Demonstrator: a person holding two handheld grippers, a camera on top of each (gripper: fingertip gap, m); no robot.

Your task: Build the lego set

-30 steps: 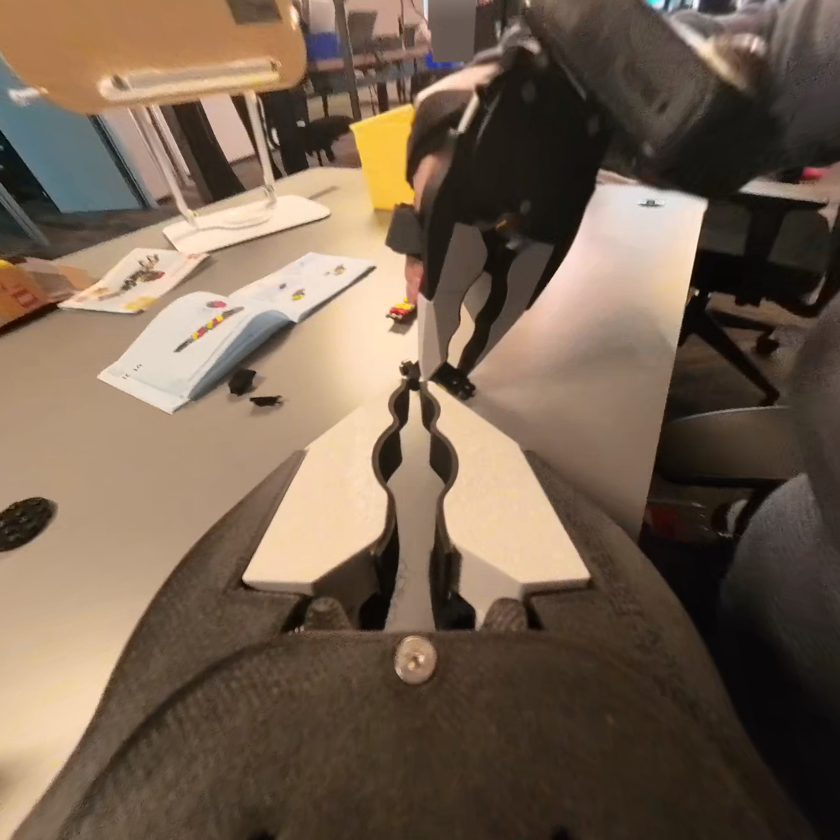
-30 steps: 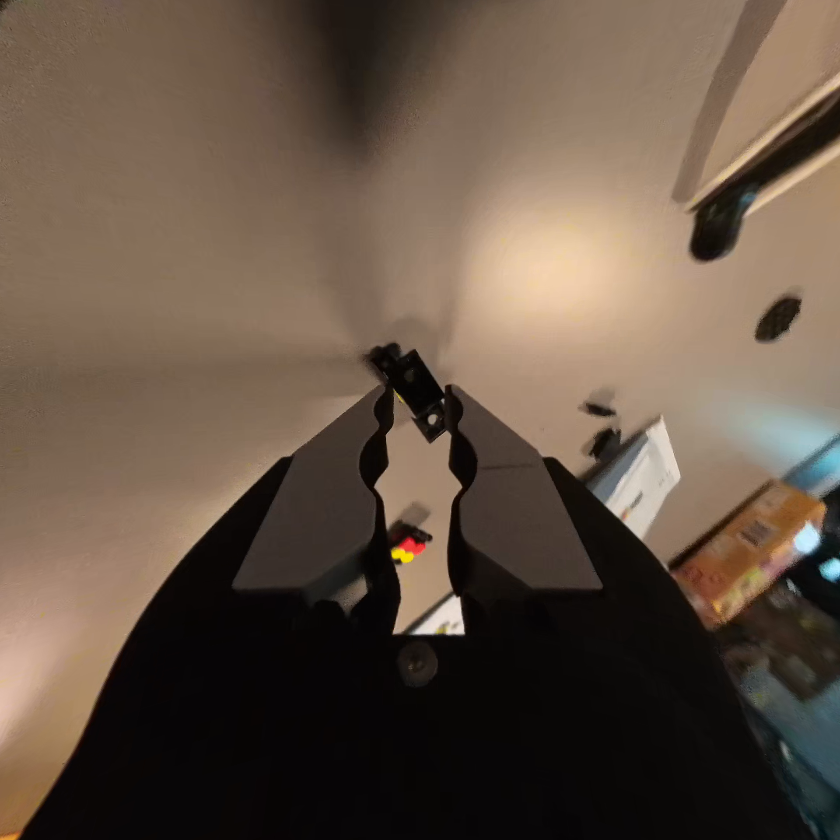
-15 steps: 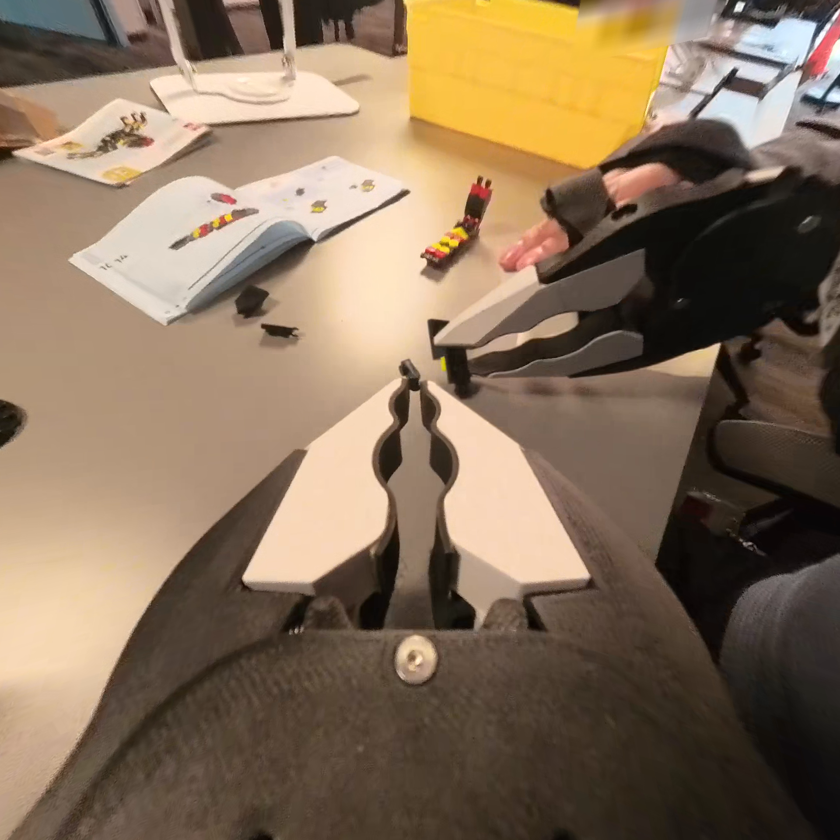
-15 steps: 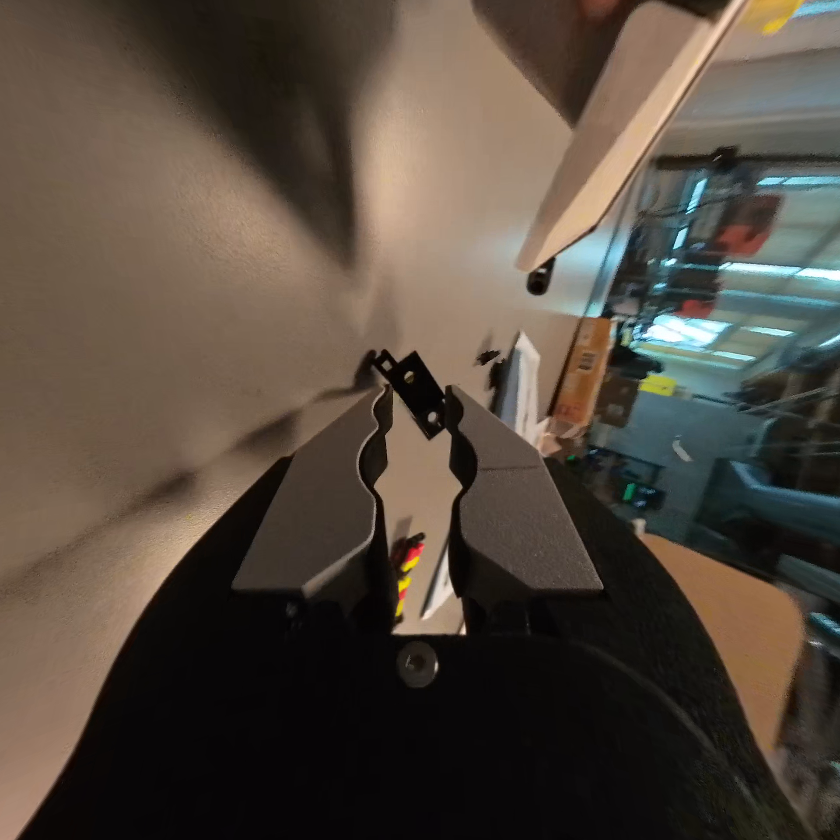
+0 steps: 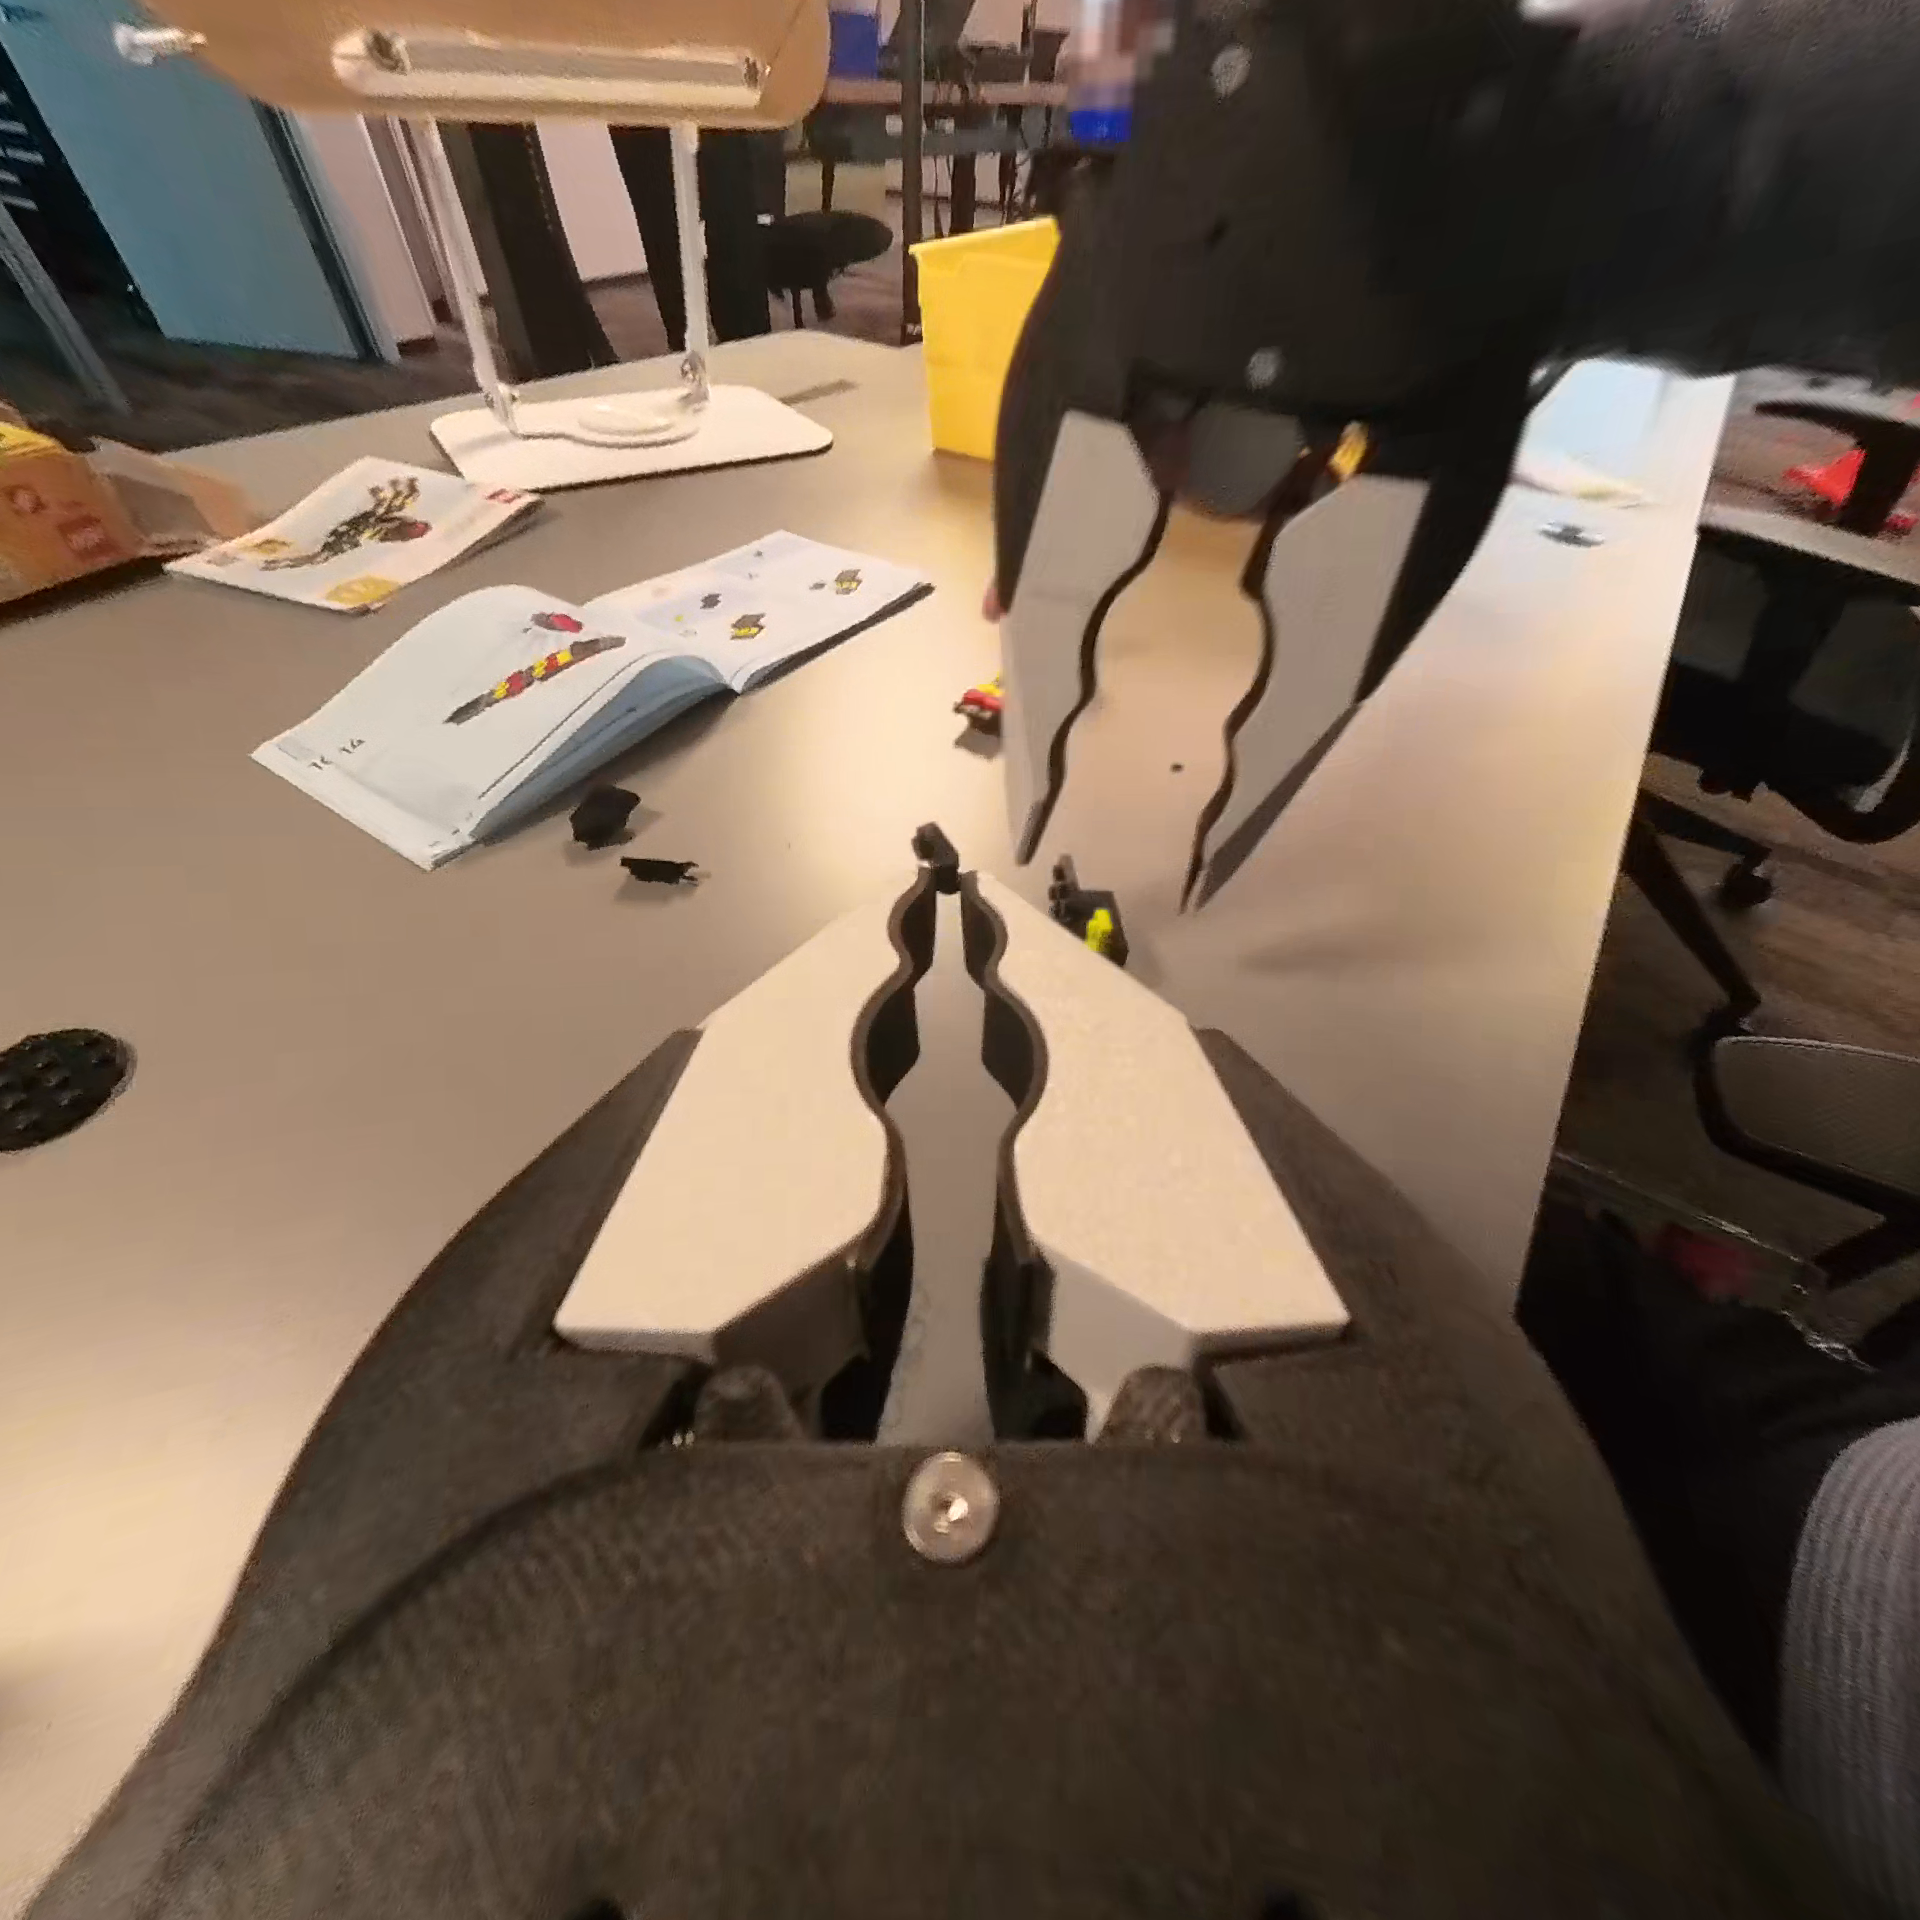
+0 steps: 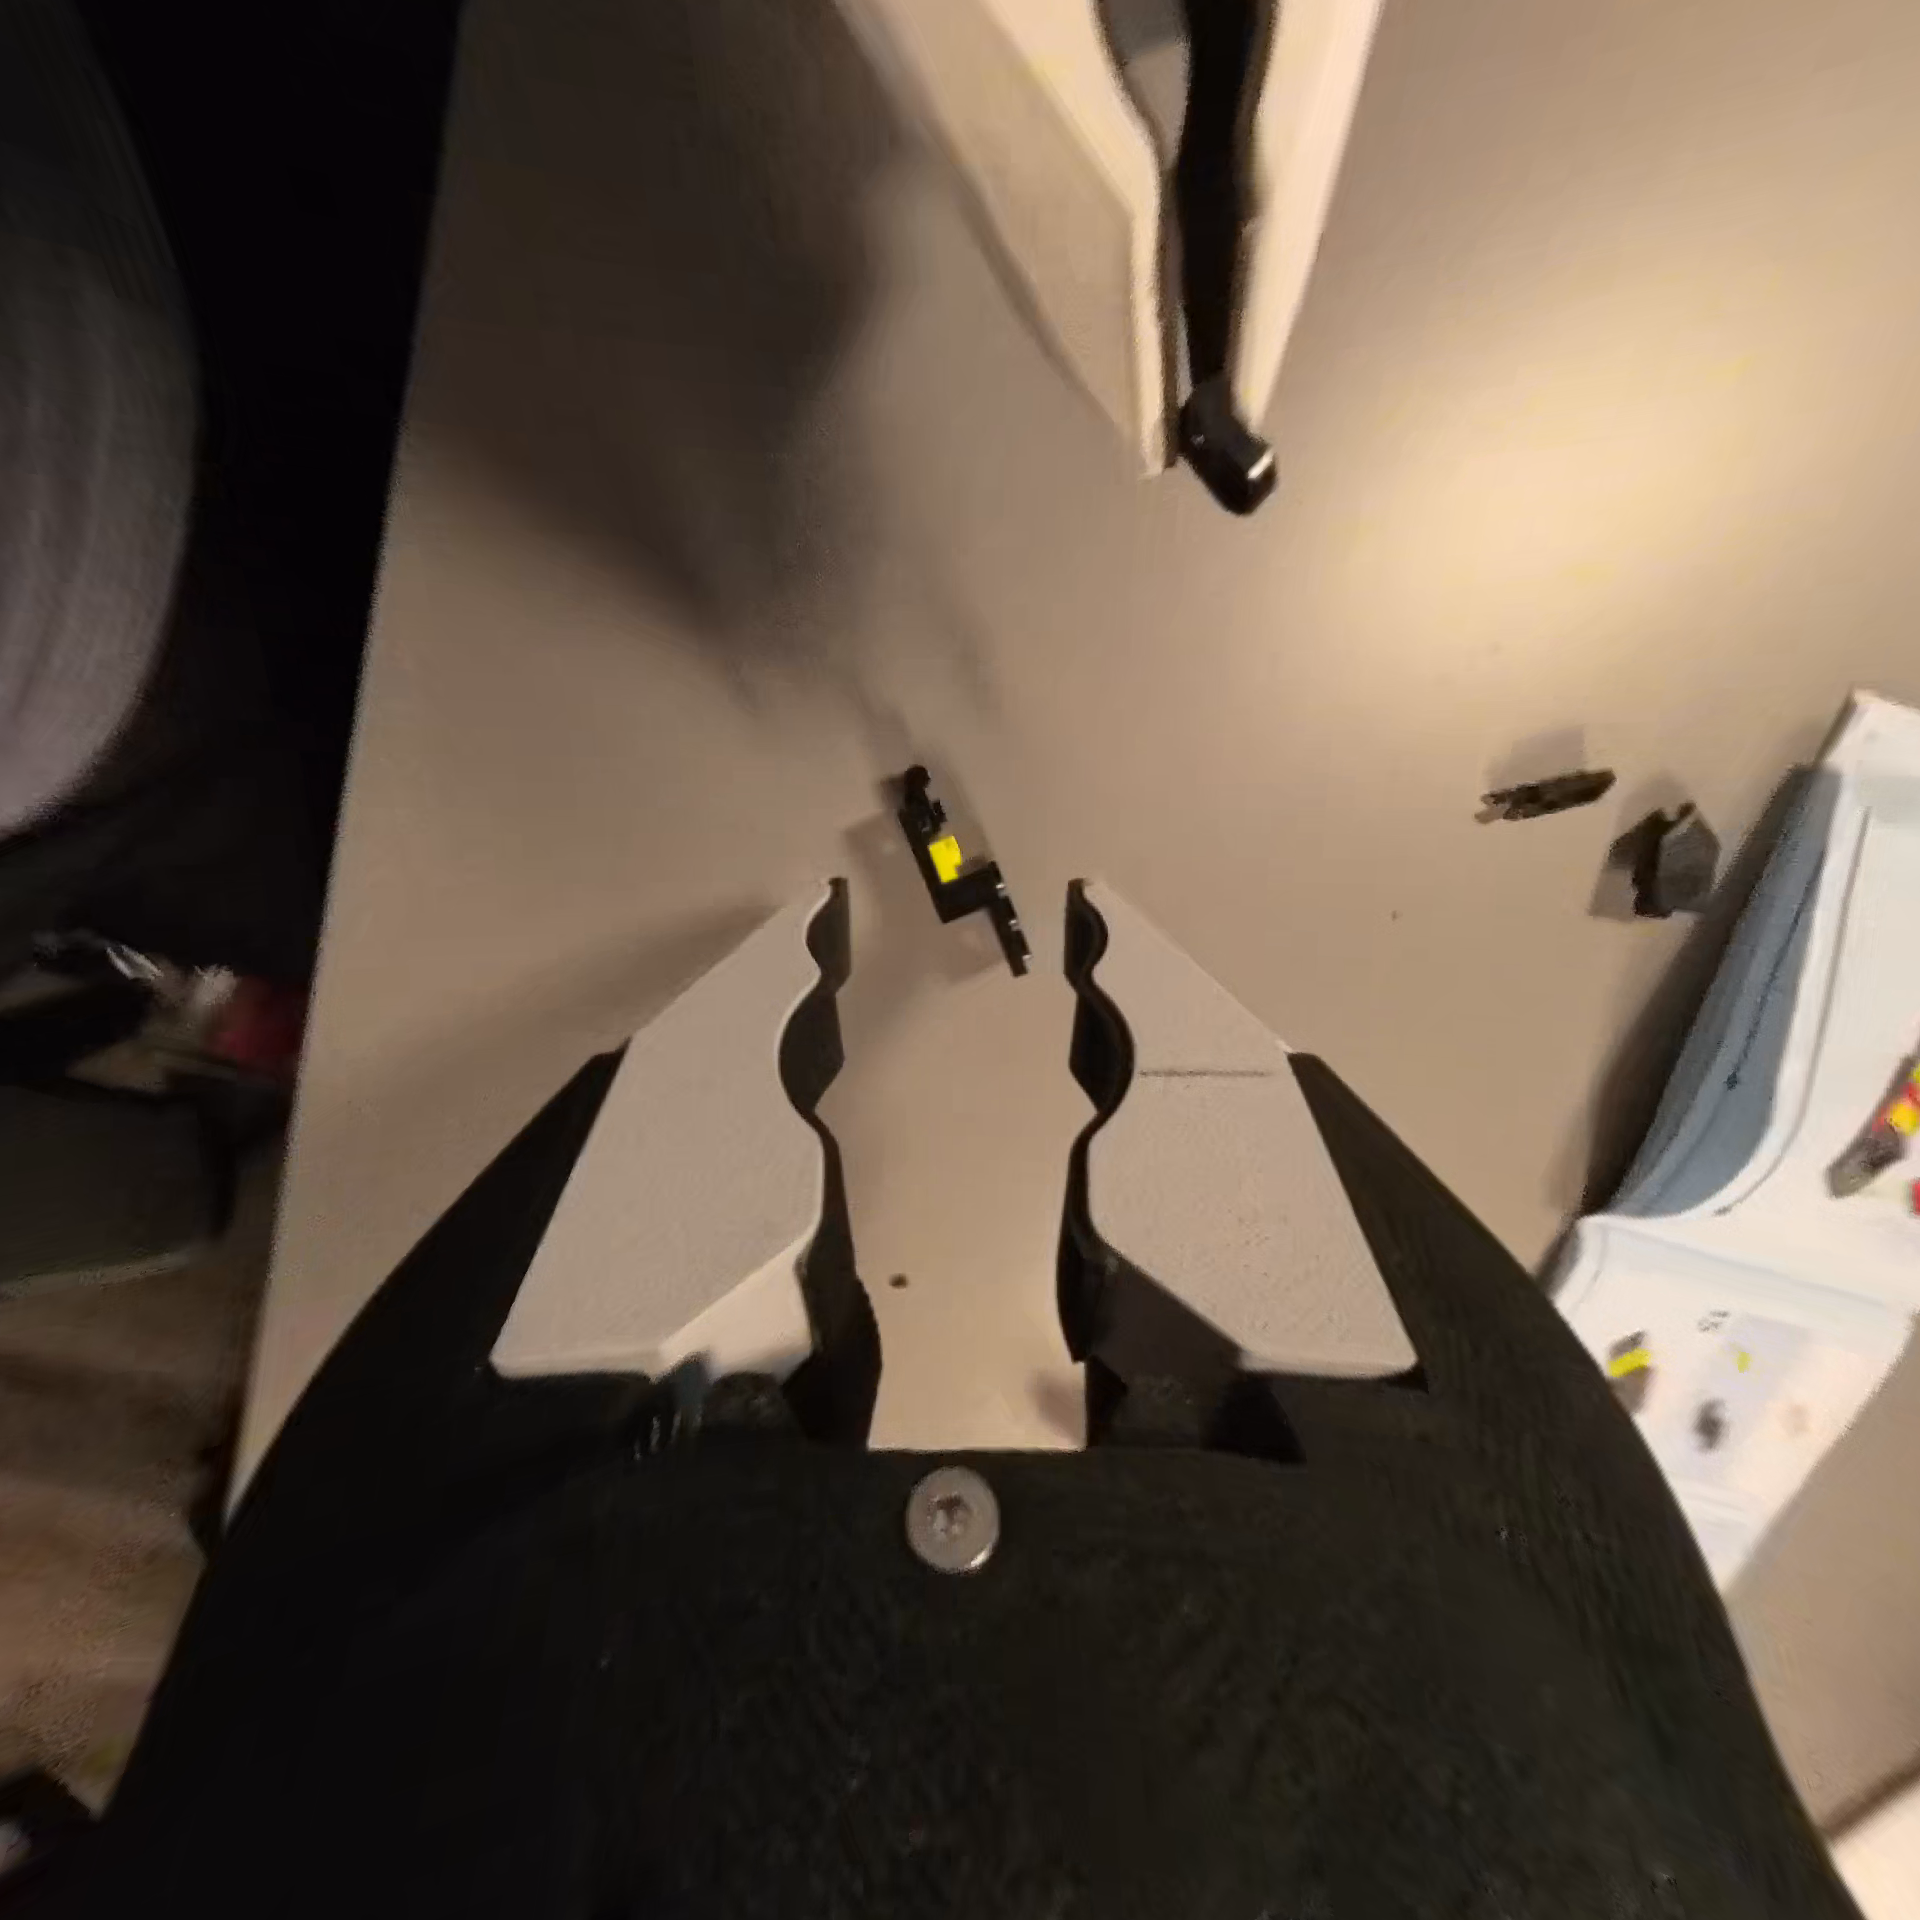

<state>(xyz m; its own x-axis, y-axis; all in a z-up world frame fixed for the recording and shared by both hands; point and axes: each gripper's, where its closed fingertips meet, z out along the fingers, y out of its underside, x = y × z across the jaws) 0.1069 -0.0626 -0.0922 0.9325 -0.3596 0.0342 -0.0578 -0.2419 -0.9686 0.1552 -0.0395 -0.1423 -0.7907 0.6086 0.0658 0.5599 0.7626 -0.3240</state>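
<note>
Left gripper [image 5: 943, 871] pinched small black piece [image 5: 933, 850]; right gripper [image 6: 951, 883] spread above black-yellow assembly [image 6: 961, 871] near table [image 5: 312, 987] edge.

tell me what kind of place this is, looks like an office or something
Most likely an open office or lab workspace. A long grey table holds an open instruction booklet and a yellow bin, office chairs stand along its right side, and more desks show in the background.

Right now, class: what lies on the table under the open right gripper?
Under the right gripper lies a small black and yellow lego piece on the bare table, untouched by the fingers. Its underside is hidden.
</note>
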